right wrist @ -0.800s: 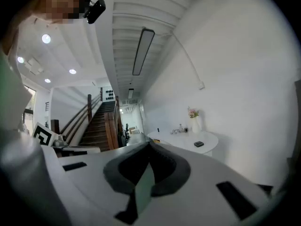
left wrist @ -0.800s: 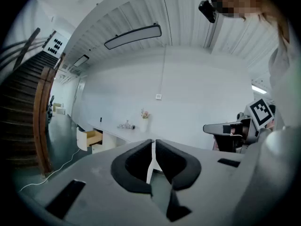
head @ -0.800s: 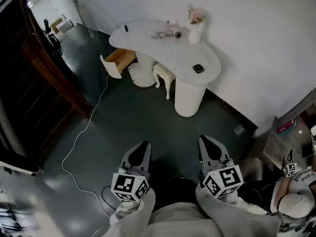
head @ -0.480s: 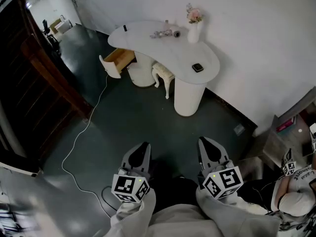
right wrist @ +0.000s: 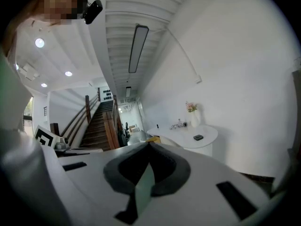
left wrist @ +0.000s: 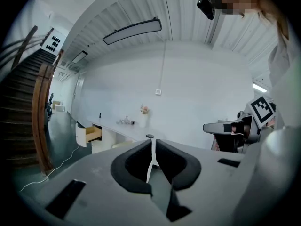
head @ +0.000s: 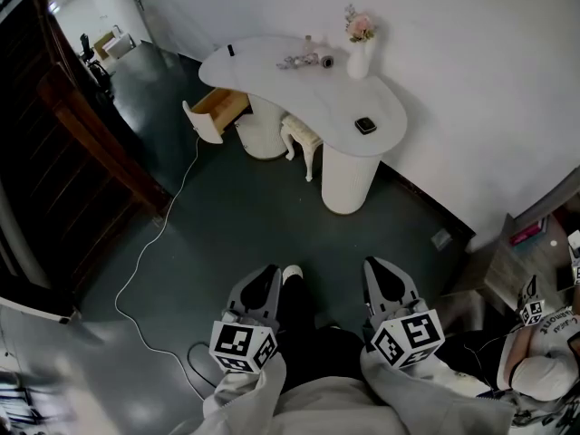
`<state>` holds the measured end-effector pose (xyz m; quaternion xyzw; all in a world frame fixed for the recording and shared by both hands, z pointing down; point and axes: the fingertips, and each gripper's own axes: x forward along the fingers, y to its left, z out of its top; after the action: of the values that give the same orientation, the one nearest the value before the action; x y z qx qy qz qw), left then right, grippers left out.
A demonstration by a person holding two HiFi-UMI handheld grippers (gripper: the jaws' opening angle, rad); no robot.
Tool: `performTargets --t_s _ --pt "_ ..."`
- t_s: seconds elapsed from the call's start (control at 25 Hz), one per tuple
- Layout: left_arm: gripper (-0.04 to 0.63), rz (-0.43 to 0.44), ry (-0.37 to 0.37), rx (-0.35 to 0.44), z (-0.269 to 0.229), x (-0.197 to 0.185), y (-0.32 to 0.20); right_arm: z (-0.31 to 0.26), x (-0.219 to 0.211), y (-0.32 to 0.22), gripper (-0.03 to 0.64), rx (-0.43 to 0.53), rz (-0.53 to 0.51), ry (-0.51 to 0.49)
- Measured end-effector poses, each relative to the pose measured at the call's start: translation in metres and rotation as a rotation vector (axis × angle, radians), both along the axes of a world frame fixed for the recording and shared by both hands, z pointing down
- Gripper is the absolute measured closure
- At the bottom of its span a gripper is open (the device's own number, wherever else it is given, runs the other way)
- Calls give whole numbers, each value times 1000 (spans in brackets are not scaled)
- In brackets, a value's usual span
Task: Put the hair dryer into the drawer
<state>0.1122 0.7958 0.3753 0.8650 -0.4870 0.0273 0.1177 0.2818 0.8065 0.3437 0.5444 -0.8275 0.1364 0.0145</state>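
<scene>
A white curved vanity table [head: 272, 80] stands far off by the wall, with its wooden drawer [head: 217, 109] pulled open at the left end. Small grey and silver things [head: 304, 62] lie on the tabletop; they are too small to tell the hair dryer among them. The drawer [left wrist: 89, 134] and the table [right wrist: 188, 135] also show in the gripper views. My left gripper [head: 265, 275] [left wrist: 151, 142] and right gripper [head: 381, 268] [right wrist: 148, 145] are held low and close to my body. Both are shut and hold nothing.
A vase of pink flowers [head: 360, 57] and a small black object [head: 365, 125] sit on the table, with a white stool [head: 302, 139] beneath it. A white cable [head: 149, 243] runs over the dark floor. A wooden staircase [head: 91, 143] rises at the left. A seated person [head: 544, 361] is at the right.
A white shoe tip has come into view between the two grippers. Both grippers keep their places and stay shut.
</scene>
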Motion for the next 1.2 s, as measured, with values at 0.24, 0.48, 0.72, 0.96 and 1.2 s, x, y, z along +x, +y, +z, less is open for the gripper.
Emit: performTargets --t_s 0.24,0.48,0.72,0.96,1.2 --pt "561 18 -2 -2 -1 4 -30 0 2 -27 566 -4 10 3" --pt "561 6 -2 -5 -6 -3 -72 -4 -6 -72 566 -5 -9 2" --pt "561 -11 13 3 -13 -11 -124 -9 -22 -125 567 -6 -59 13" --pt "560 -58 23 16 -18 -27 -179 -12 -36 -180 568 -11 -89 5" --pt "560 -76 27 13 -20 -48 -233 -12 -52 -239 566 -16 -93 2"
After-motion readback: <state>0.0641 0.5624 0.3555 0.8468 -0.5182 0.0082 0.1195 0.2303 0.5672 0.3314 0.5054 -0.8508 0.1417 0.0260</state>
